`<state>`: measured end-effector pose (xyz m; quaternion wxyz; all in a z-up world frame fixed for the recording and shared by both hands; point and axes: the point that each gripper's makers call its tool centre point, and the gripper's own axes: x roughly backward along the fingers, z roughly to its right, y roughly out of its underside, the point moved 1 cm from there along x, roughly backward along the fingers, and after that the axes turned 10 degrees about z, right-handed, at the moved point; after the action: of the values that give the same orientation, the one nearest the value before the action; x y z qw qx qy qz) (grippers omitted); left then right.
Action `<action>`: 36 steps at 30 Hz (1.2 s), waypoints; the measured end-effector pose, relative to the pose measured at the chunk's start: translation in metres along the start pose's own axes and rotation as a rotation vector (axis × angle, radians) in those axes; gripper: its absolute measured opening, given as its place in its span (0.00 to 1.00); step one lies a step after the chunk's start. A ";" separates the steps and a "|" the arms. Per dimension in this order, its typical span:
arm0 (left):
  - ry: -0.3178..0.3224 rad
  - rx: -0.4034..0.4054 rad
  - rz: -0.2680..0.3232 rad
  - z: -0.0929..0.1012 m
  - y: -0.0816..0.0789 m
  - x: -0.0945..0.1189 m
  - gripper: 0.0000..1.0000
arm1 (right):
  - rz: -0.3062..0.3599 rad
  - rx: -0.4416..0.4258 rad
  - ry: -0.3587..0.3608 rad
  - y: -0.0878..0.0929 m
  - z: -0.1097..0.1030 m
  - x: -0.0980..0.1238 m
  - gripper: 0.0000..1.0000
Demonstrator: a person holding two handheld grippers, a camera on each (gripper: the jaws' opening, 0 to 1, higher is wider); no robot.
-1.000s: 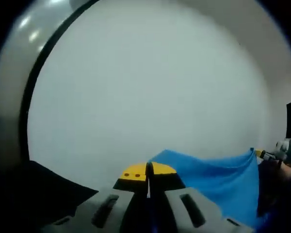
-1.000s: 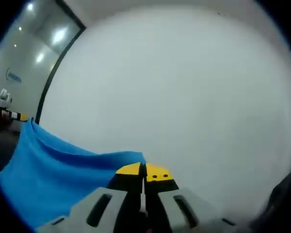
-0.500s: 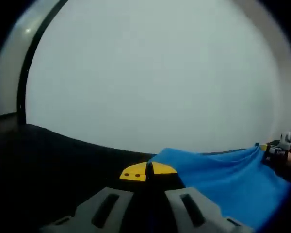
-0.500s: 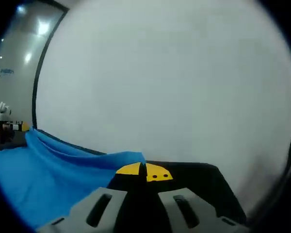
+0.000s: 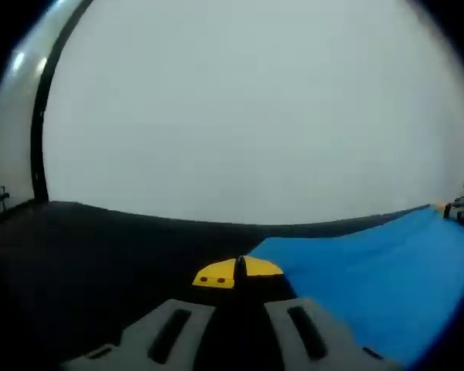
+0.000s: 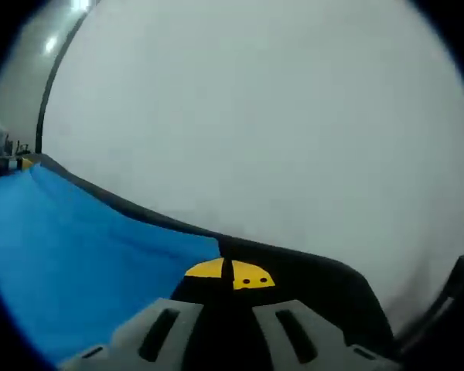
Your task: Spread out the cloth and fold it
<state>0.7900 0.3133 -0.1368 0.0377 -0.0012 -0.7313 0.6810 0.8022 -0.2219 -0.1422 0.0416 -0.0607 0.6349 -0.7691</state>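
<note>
Left tongs (image 5: 238, 272): yellow-tipped jaws pressed together, pinching one corner of the bright blue fabric cloth (image 5: 371, 282). Right tongs (image 6: 231, 272): jaws likewise closed, gripping the opposite corner of the same cloth (image 6: 77, 255). Cloth pulled taut betw. the two tongs, lying flat or near-flat over the black worktop (image 5: 93, 255); whether it fully touches the surface cannot be told. In the left gripper view the cloth runs off to the right, where the other tongs (image 5: 458, 210) show at its far corner. In the right gripper view the cloth runs off to the left, far corner at the other tongs (image 6: 8, 161). Plain white wall (image 5: 240, 108) behind the worktop; dark vertical frame strip (image 5: 40, 116) at its left.
</note>
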 end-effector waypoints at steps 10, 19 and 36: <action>0.077 -0.009 0.024 0.020 0.001 0.001 0.15 | 0.007 -0.153 0.022 -0.001 -0.002 0.012 0.12; 0.127 0.460 0.158 -0.012 -0.036 0.014 0.21 | 0.156 -0.657 0.263 -0.038 0.077 0.053 0.15; 0.284 0.227 0.180 0.034 -0.043 0.007 0.21 | 0.500 -0.496 -0.209 -0.239 -0.090 0.196 0.10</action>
<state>0.7835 0.2768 -0.0964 0.0795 -0.1583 -0.6339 0.7528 0.5983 -0.1161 0.0836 0.2770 0.0097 0.7895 -0.5475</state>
